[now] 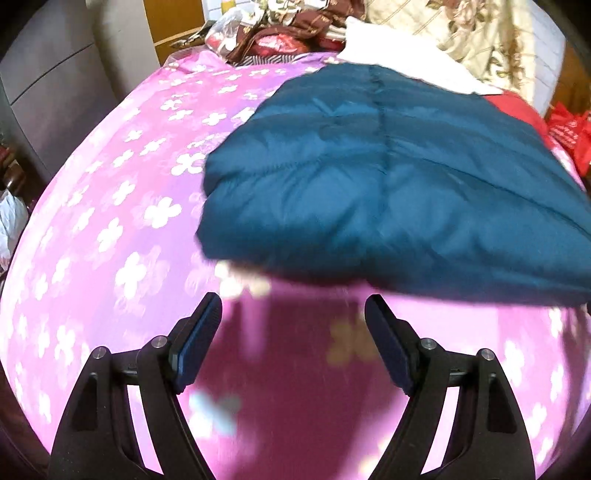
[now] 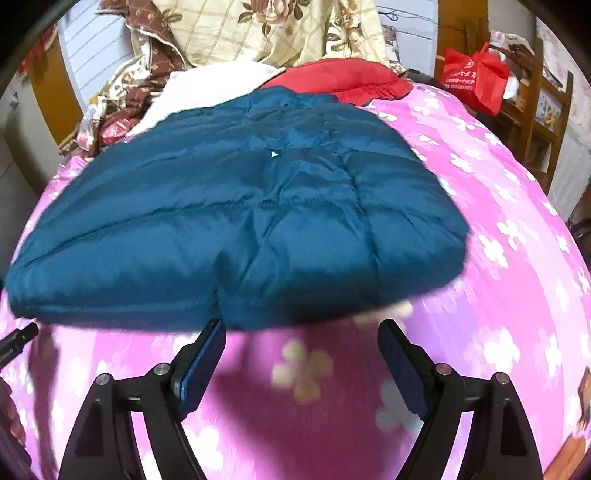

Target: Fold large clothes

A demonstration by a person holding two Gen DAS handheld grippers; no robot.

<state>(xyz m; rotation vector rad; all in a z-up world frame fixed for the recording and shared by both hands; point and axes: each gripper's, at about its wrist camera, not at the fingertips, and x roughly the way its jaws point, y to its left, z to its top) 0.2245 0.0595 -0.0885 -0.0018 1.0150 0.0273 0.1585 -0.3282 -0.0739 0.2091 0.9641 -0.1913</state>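
A teal quilted puffer jacket (image 1: 388, 184) lies spread flat on a pink bed sheet with white flowers (image 1: 110, 206). It also shows in the right wrist view (image 2: 240, 221). My left gripper (image 1: 293, 306) is open and empty, just short of the jacket's near hem, towards its left corner. My right gripper (image 2: 301, 330) is open and empty, at the near hem towards the jacket's right side. The tip of the left gripper shows at the left edge of the right wrist view (image 2: 18, 341).
A red pillow (image 2: 343, 79), a white cloth (image 2: 207, 88) and a floral quilt (image 2: 266, 29) lie at the bed's far end. A red bag (image 2: 472, 77) sits on a wooden chair to the right. A grey cabinet (image 1: 48, 85) stands to the left.
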